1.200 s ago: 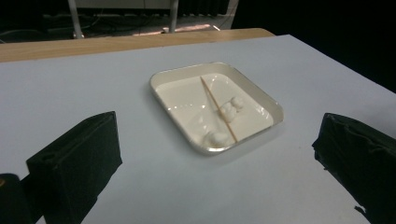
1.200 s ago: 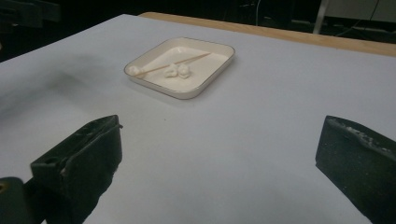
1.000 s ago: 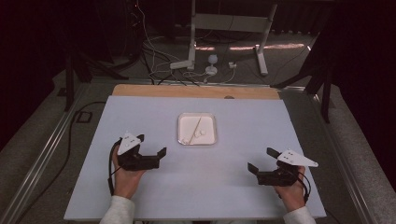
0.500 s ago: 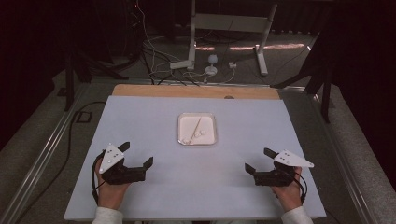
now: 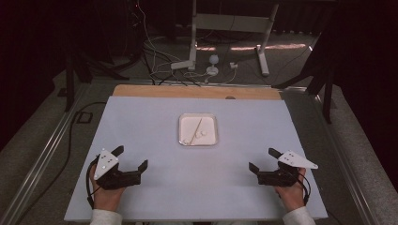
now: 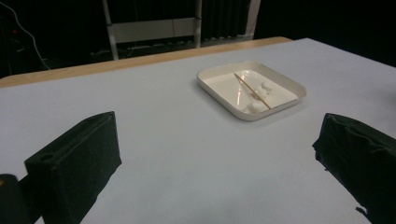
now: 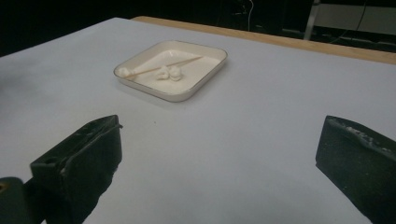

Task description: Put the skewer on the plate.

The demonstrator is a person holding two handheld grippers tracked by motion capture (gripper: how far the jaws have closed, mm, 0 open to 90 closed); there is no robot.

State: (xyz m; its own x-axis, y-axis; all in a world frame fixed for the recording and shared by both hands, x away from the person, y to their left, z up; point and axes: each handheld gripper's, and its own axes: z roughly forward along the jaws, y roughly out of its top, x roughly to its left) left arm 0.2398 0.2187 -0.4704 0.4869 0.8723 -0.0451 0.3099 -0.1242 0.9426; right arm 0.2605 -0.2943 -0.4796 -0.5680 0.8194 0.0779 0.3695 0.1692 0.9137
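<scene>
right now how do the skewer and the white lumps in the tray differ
The skewer is thin, straight and tan; the white lumps are small, rounded and white. The skewer spans the tray diagonally, while the lumps cluster near its lower part. There is one skewer but several lumps. Both lie inside the tray, untouched by either gripper.

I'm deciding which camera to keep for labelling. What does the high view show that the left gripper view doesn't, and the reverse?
High view alone: both hands, the left hand-held gripper and right hand-held gripper, each open near the table's near edge, plus the floor cables and white stand legs beyond the table.

Left gripper view alone: a close, low look into the shallow white square tray, where the thin wooden stick lies across small white lumps.

Both: the pale blue table top, its wooden far edge, the tray and the stick.
</scene>
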